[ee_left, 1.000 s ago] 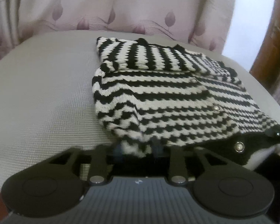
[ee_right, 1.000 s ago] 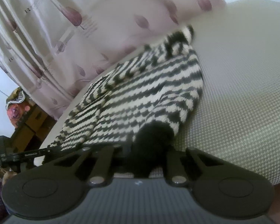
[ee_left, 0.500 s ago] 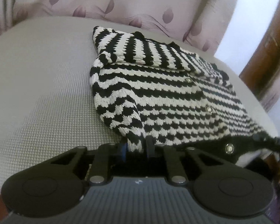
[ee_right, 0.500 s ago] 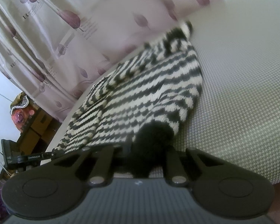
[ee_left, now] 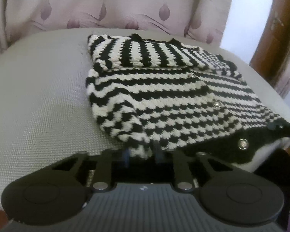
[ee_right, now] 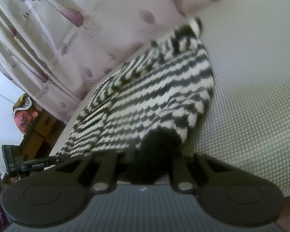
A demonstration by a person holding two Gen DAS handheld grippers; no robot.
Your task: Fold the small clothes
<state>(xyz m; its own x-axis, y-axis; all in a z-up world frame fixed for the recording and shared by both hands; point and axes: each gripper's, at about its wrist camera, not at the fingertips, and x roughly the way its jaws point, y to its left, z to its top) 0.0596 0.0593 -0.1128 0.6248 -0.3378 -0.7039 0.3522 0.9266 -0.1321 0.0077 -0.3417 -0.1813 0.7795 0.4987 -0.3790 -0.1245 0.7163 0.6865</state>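
The black-and-white striped knit cardigan (ee_left: 164, 100) on the table (ee_left: 38, 106), probably soft and floppy, is pinched at its near hem by both the left claw (ee_left: 141, 152) and the right claw (ee_right: 154, 154).

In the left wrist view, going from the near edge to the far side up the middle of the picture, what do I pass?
Left claw, pinching the near hem → striped knit cardigan body → its folded-over sleeve → bare grey woven surface → pink leaf-print curtain.

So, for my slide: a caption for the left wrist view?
Left gripper pinching the striped cardigan's near hem.
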